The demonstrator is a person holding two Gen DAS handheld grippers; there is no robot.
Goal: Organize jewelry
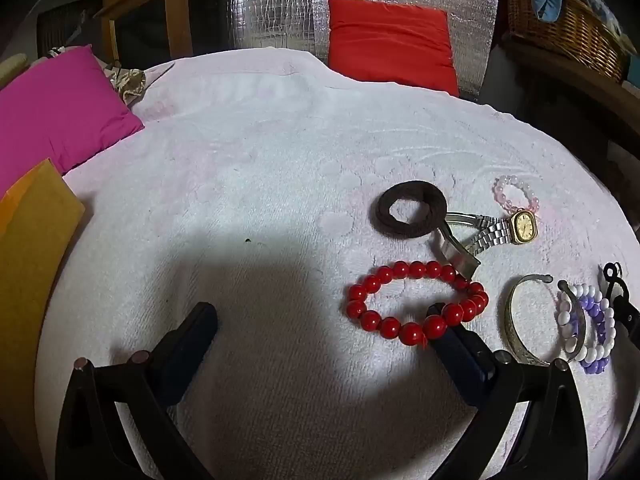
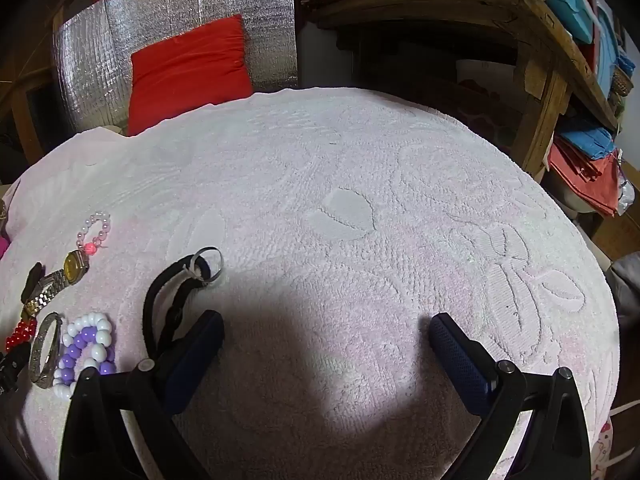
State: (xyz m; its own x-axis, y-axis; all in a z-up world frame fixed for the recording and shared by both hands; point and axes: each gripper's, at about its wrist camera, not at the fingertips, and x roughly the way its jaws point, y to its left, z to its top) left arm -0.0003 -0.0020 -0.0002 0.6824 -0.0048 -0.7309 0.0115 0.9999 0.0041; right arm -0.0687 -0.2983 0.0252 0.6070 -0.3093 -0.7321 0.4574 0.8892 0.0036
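While both hand-held grippers hang over a pale towel (image 1: 248,184), their jaws stand wide apart and hold nothing. In the left wrist view the left hand-held gripper (image 1: 320,316) frames a shadowed patch of towel at the lower centre, and its right finger tip overlaps the lower edge of a red bead bracelet (image 1: 416,304) in the picture; whether it touches the beads cannot be told.

All the jewelry lies in the right half of that view. A brown ring-shaped band (image 1: 412,209) sits above the red beads, just beside a gold-faced watch (image 1: 522,227) whose metal strap runs down-left toward the beads. A small pink bead bracelet (image 1: 516,194) lies just above the watch face. At the lower right a metal bangle (image 1: 520,320) stands on edge, beside a purple and white bead bracelet (image 1: 592,328). A black strap (image 1: 612,280) lies at the right edge.

The right wrist view shows the right hand-held gripper (image 2: 326,330) over bare towel, with the same pieces gathered along the left edge: watch, bangle, purple and white beads, and the black strap just beside the left finger, a clear loop (image 2: 210,264) at its upper end.

A red cushion (image 1: 390,42) leans at the top centre of the left view, and a magenta cushion (image 1: 56,112) at its upper left.
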